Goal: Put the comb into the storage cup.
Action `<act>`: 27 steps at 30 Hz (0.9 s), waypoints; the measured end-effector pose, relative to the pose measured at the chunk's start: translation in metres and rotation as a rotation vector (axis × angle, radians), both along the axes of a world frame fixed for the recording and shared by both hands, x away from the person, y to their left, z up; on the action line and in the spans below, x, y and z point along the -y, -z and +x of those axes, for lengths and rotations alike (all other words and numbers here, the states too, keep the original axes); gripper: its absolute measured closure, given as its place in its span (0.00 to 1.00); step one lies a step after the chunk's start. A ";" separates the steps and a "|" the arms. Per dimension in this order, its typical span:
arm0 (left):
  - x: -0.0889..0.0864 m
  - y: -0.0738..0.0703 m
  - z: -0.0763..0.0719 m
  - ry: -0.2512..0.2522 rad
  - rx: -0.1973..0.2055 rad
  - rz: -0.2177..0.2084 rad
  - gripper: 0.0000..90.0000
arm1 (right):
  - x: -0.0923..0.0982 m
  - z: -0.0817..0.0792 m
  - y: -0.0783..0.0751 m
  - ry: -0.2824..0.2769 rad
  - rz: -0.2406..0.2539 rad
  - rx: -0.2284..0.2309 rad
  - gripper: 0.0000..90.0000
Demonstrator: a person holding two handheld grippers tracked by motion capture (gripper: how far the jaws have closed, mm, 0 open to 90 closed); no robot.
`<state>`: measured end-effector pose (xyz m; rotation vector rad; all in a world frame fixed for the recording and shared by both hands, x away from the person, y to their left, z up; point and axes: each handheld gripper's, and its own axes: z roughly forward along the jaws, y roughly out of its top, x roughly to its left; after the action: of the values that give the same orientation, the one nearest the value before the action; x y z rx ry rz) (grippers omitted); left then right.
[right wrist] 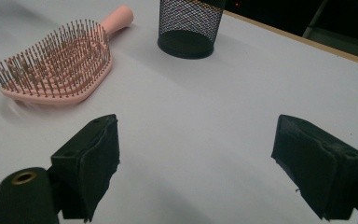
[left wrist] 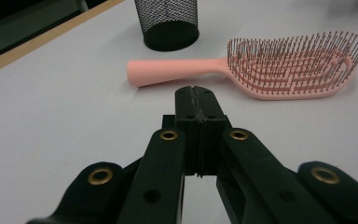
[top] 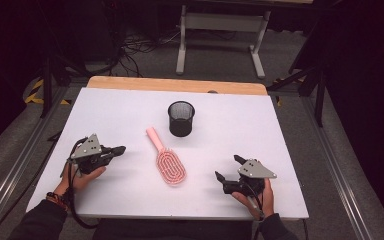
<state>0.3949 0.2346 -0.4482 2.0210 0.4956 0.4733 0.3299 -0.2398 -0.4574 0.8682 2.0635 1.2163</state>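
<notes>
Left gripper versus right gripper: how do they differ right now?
The left gripper has its jaws pressed together with nothing between them; the right gripper stands wide open, also empty. In the high view the left gripper points at the brush from its handle side, while the right gripper sits off the bristle end. Both rest low over the white table, each in a hand, touching neither brush nor mesh cup.

left hand (top: pixel 82 176): rests near the surface's front left corner, forearm entering from the front edge
left gripper (top: pixel 119 149): jaws pressed together, nothing between
right hand (top: pixel 260 196): near the front right corner
right gripper (top: pixel 228 168): jaws spread wide, empty
</notes>
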 end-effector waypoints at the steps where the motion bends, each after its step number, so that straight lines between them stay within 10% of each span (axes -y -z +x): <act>1: 0.002 -0.001 0.002 0.001 -0.003 0.002 1.00 | 0.000 0.000 0.000 -0.001 0.000 -0.002 0.17; 17: 0.070 -0.015 0.061 0.069 -0.048 0.047 1.00 | 0.001 0.002 0.001 0.004 0.002 -0.011 0.17; 27: 0.114 -0.005 0.093 0.053 -0.090 0.163 1.00 | 0.002 0.002 0.002 -0.012 0.004 -0.008 0.17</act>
<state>0.4877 0.1206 -0.4436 2.2139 0.4691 0.4022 0.3318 -0.2417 -0.4591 0.8651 2.0761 1.2250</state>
